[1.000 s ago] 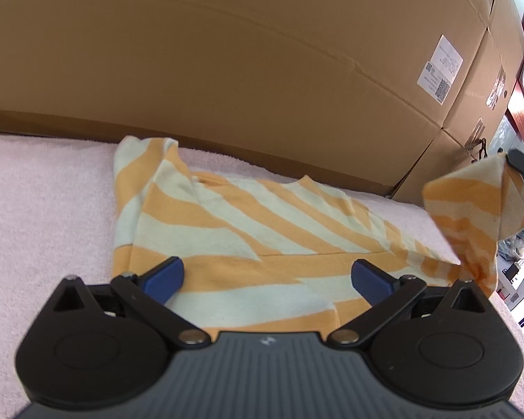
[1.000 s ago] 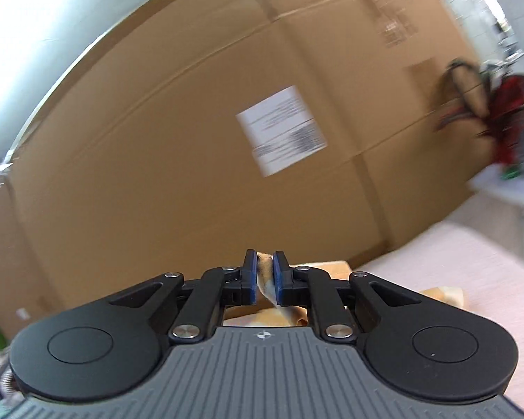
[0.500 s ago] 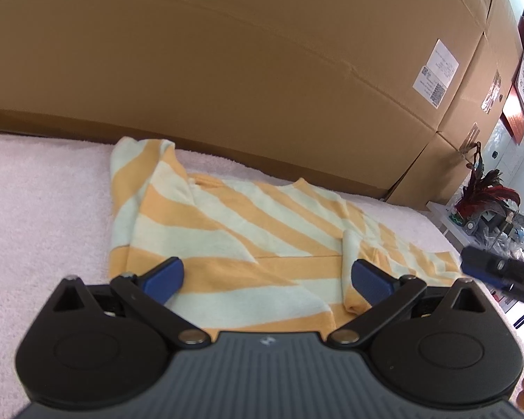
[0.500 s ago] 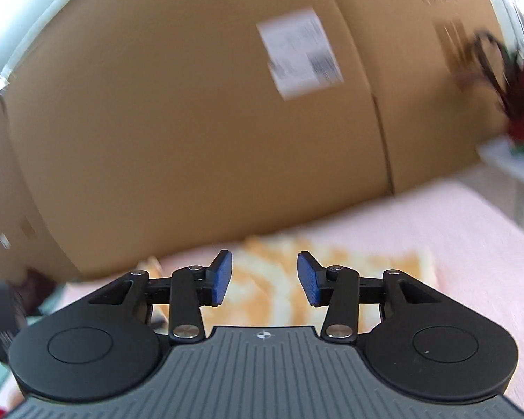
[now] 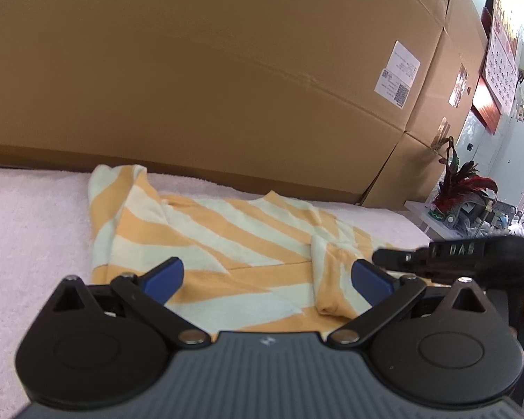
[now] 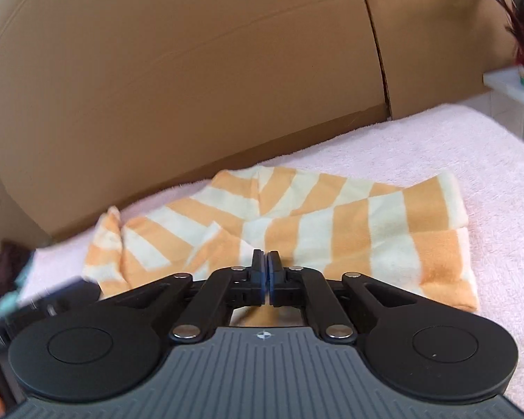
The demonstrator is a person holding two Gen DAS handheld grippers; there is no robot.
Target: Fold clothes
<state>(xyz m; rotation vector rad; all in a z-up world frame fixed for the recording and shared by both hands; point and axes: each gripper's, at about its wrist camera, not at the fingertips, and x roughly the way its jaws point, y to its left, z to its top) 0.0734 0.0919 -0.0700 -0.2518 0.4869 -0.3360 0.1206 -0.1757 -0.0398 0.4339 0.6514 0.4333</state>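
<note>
striped shirt (image 5: 206, 244) flat on pink towel (image 5: 28, 216) | my left gripper (image 5: 267, 276) spread over its hem | my right gripper (image 6: 264, 272) pressed together, empty, over its near edge

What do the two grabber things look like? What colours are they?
Both look alike. The left gripper and the right gripper each have a grey ribbed body with a small round mark in the middle, two round black discs at the sides, and thin black link arms joined by silver pins. Their jaws end in bright blue pads. No cables or sleeves show.
</note>
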